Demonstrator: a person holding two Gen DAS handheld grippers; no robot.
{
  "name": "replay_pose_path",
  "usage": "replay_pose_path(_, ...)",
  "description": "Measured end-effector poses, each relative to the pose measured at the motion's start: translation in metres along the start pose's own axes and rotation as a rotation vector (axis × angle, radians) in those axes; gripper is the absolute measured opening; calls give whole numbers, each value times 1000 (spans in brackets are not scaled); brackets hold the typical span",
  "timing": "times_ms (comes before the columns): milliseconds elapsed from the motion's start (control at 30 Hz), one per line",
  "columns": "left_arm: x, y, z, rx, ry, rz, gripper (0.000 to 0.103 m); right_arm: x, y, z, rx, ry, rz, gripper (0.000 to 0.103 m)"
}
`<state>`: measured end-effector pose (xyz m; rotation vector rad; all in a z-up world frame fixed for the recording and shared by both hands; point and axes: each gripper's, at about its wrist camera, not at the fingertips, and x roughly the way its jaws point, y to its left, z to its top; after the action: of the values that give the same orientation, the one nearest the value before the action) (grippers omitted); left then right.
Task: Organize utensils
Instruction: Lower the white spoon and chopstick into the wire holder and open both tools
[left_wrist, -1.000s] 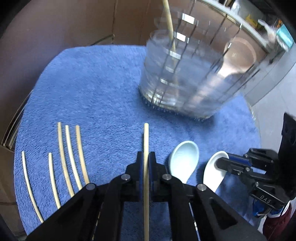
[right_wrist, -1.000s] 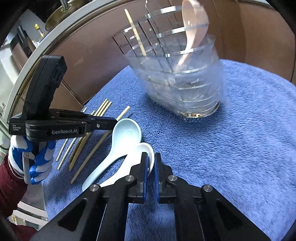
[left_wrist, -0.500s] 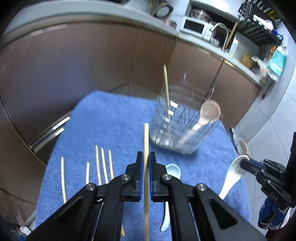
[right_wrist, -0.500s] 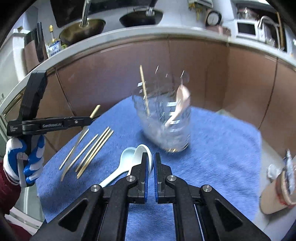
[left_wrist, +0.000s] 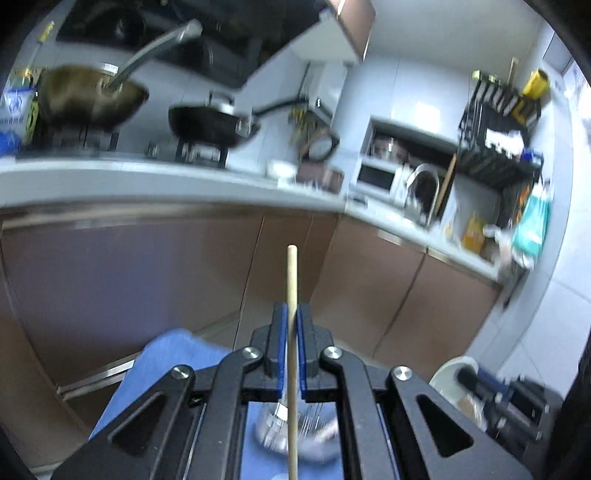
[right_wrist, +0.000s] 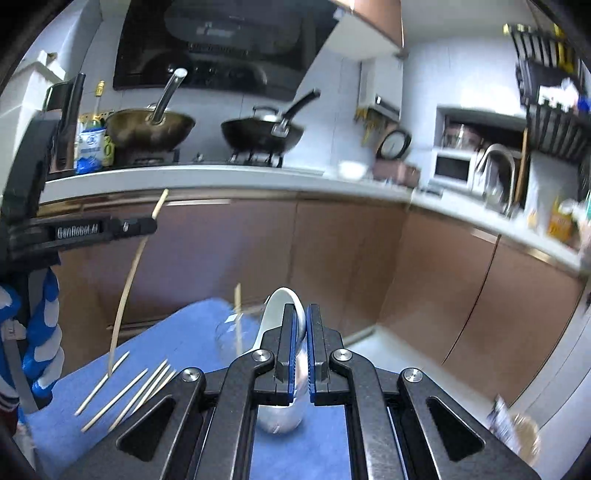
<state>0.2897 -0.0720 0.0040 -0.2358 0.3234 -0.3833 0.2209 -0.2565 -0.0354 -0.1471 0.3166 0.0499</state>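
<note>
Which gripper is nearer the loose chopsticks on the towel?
Left. The left gripper, holding a chopstick, hangs above the loose chopsticks; the right gripper, holding a spoon, is over the holder.

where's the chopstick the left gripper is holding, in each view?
Left wrist: chopstick runs up the centre, clamped in the left hand-held gripper, tip above the fingers.
Right wrist: chopstick at left, slanting down from that hand-held gripper toward the blue towel.
Shared landmark: black wok on the stove.
</note>
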Motion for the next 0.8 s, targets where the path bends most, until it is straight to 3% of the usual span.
replay_pose_path(200, 44, -12, 7, -26, -116, 26, 5, 38, 4, 4, -48, -34, -86, 5)
replay_pose_path(500, 105, -13, -31, -36, -145, 67, 5, 84, 6, -24, -75, -18, -112, 5)
replay_pose_path(667, 116, -12, -58, 0, -149, 106, 6, 100, 13, -48, -89, 10, -110, 5)
replay_pose_path(800, 112, -12, -70, 31, -129, 118, 7, 103, 14, -62, -78, 26, -92, 11)
